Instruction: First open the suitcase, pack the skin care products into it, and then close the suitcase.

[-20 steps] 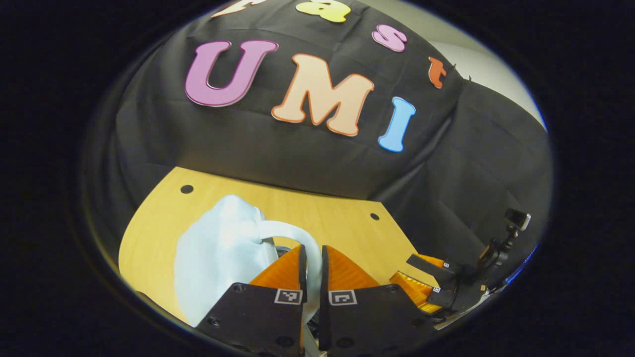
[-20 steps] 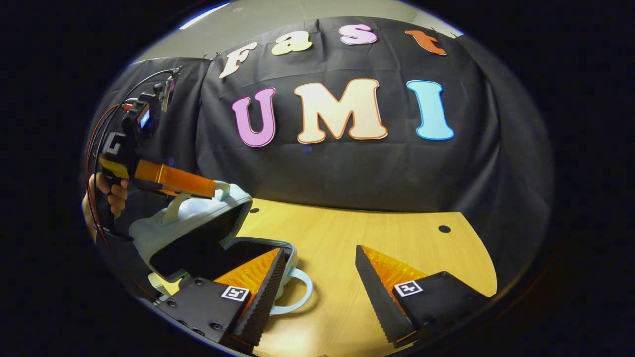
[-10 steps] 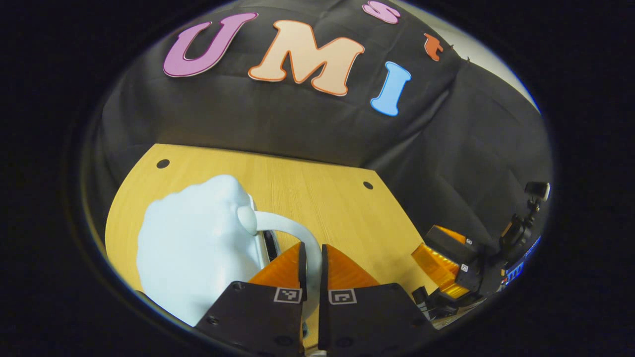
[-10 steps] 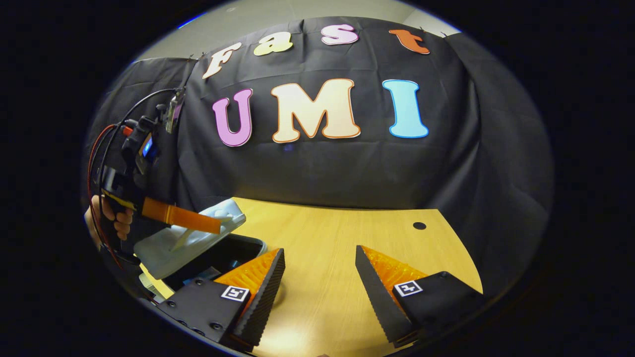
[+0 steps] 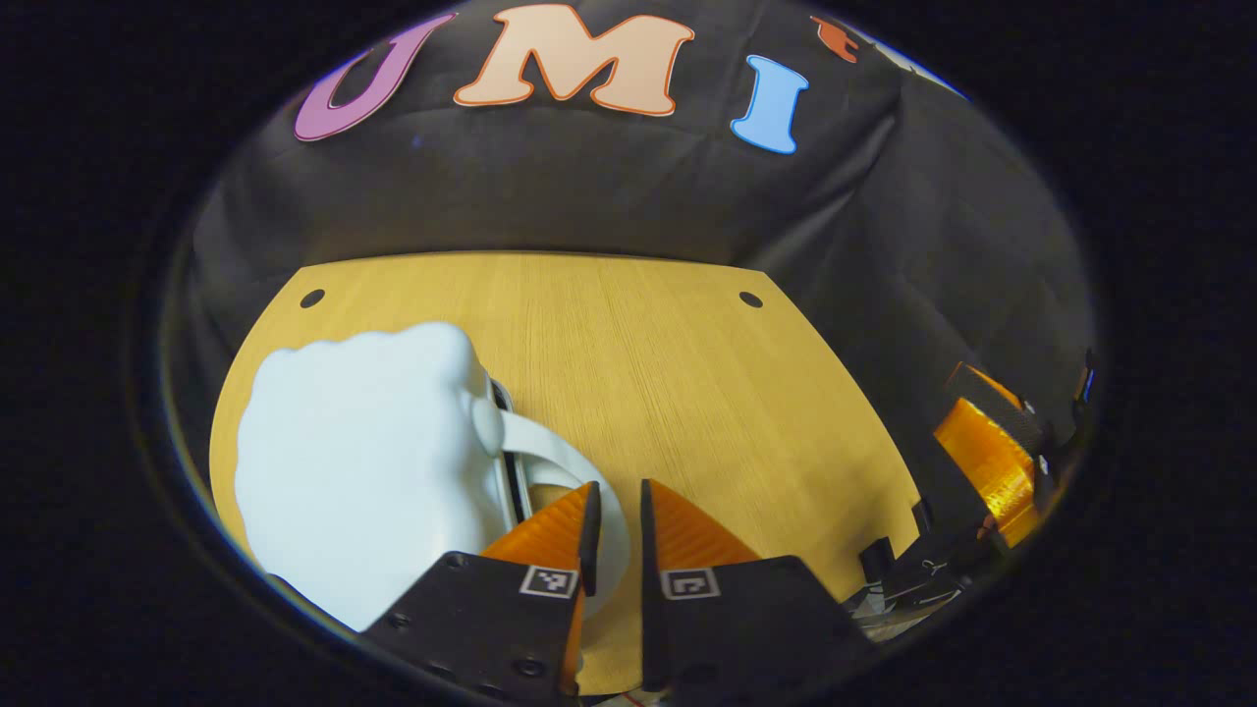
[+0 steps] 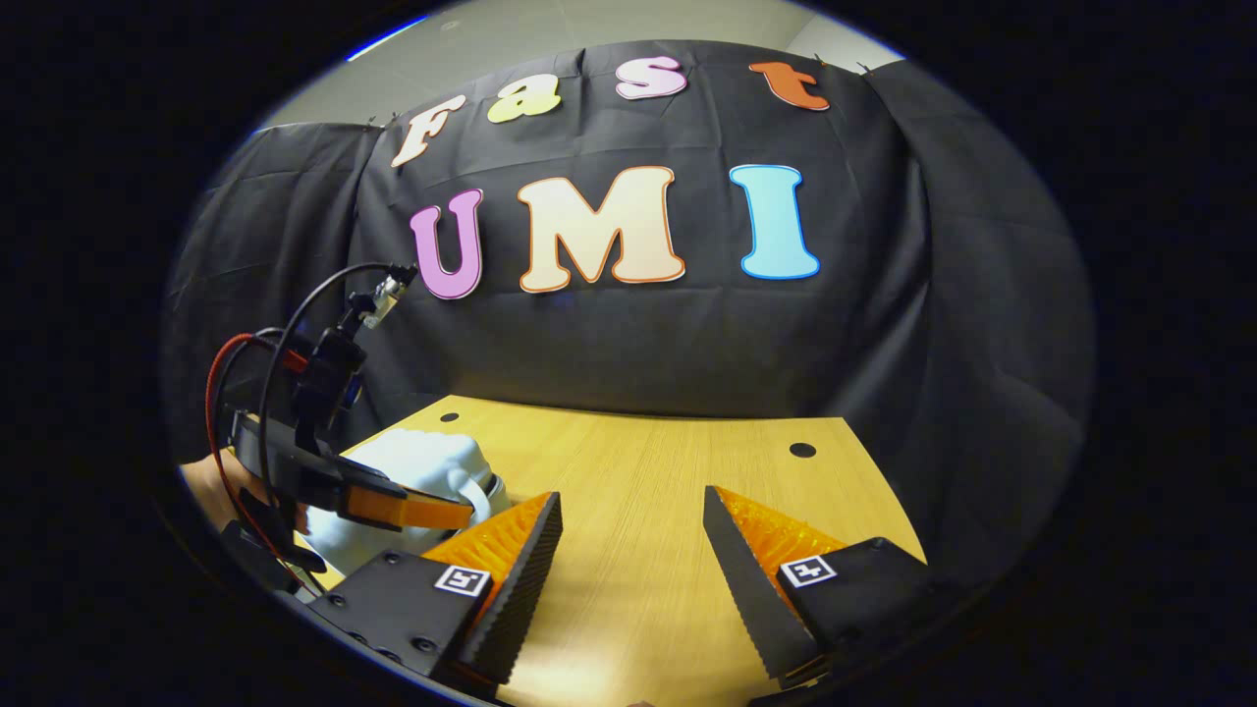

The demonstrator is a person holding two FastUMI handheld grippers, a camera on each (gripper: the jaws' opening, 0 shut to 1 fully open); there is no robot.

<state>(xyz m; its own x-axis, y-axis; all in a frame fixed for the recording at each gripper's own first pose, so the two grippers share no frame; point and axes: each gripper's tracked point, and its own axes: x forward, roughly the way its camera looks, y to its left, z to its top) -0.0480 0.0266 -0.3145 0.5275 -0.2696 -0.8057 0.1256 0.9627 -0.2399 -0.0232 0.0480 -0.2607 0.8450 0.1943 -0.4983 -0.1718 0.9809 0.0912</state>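
The pale blue suitcase lies on the wooden table with its lid down; only a thin dark seam shows at its edge. Its curved handle runs between the fingers of my left gripper, which stand slightly parted around it, with a sliver of room on the right side. In the right gripper view the suitcase sits at the far left, with the left gripper and a hand over it. My right gripper hovers open over bare wood, right of the suitcase, holding nothing.
Black cloth walls close the table's back and sides. Two small holes mark the table's far corners. The right gripper hangs past the table's right edge in the left gripper view. Cables loop above the left gripper.
The raised lid has come down onto the suitcase, led by my left gripper on the handle. The left fingers have parted a little. The right gripper has stayed open and drifted slightly.
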